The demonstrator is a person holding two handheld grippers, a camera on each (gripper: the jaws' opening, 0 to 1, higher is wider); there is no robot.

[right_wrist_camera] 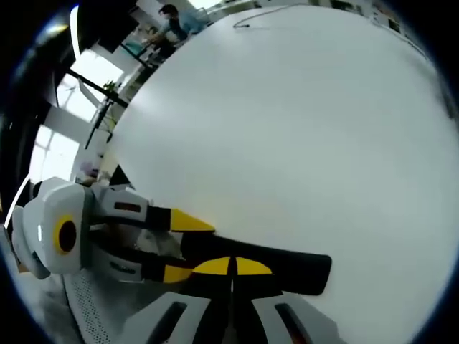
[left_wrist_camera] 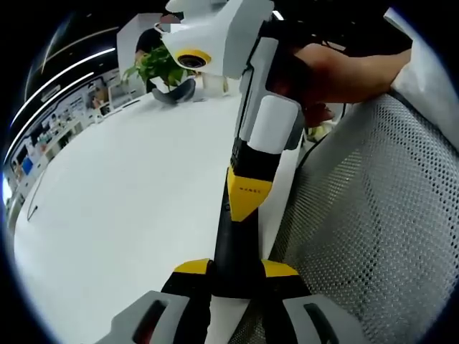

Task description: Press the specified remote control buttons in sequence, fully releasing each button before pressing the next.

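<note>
A: While we pinch the slim black plastic remote control (left_wrist_camera: 233, 247) between both grippers, where is it?
B: At six o'clock, over the white table (left_wrist_camera: 129, 208). Left gripper (left_wrist_camera: 235, 276) and right gripper (right_wrist_camera: 231, 271) shut onto its ends
A: Rigid, light, probably slippery; we'd grip its edges

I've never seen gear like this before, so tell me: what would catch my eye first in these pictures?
A long black remote control is pinched by both grippers at once, over a big white table. In the left gripper view the right gripper clamps its far end with yellow-tipped fingers. In the right gripper view the left gripper comes in from the left.
</note>
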